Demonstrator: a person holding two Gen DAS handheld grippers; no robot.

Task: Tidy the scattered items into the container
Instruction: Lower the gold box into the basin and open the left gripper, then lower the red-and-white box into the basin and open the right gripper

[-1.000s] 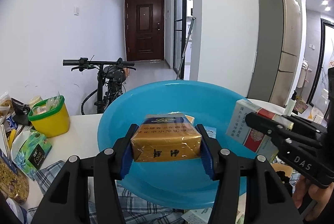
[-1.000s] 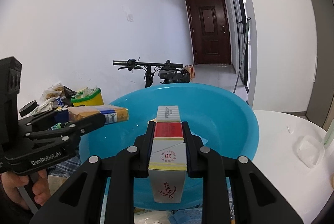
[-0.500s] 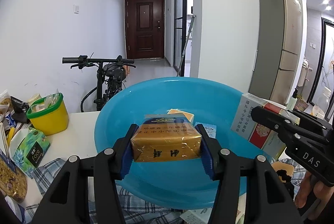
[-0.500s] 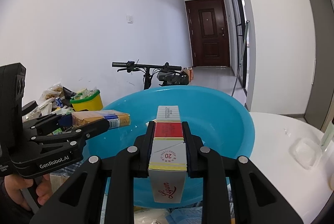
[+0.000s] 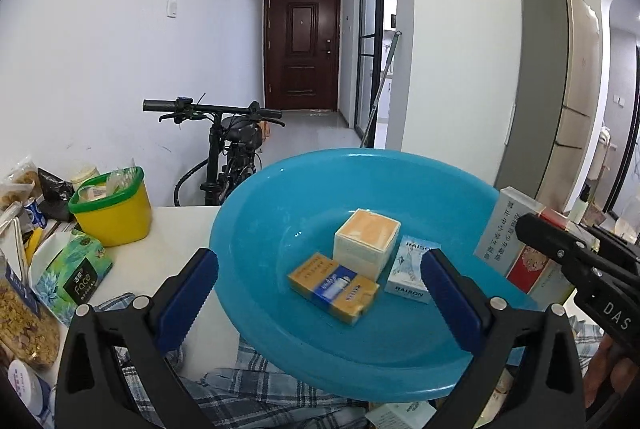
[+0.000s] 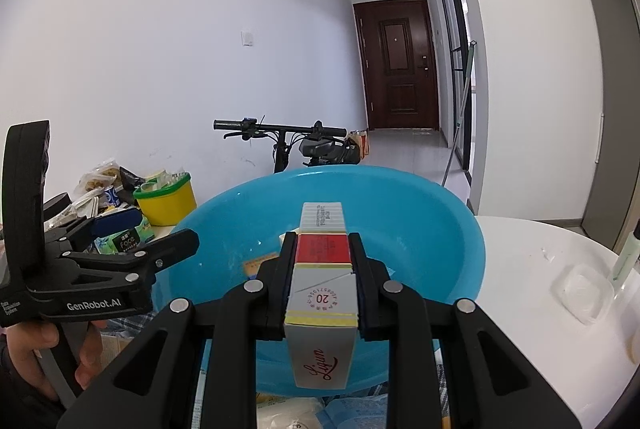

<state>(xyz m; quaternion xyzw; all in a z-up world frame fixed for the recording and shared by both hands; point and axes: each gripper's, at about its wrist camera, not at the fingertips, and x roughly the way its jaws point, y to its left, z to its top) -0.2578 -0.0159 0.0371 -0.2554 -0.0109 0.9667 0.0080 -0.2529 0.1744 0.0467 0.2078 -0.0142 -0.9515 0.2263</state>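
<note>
A blue basin (image 5: 280, 197) stands on the table. In it lie a gold and blue pack (image 5: 334, 288), a cream box (image 5: 366, 243) and a pale blue RAISON pack (image 5: 412, 269). My left gripper (image 5: 320, 293) is open and empty above the basin's near rim. My right gripper (image 6: 322, 269) is shut on a grey and red cigarette pack (image 6: 322, 293), held over the basin's (image 6: 440, 229) near edge. That pack also shows in the left wrist view (image 5: 516, 241).
A yellow tub with a green rim (image 5: 112, 209), a green Face tissue pack (image 5: 72, 269) and snack bags stand on the left. A checked cloth (image 5: 224, 389) lies under the basin. A clear plastic container (image 6: 582, 293) sits right. A bicycle (image 5: 232, 145) stands behind the table.
My left gripper has opened and let go of the gold and blue pack, which now lies in the basin. My right gripper still holds its pack.
</note>
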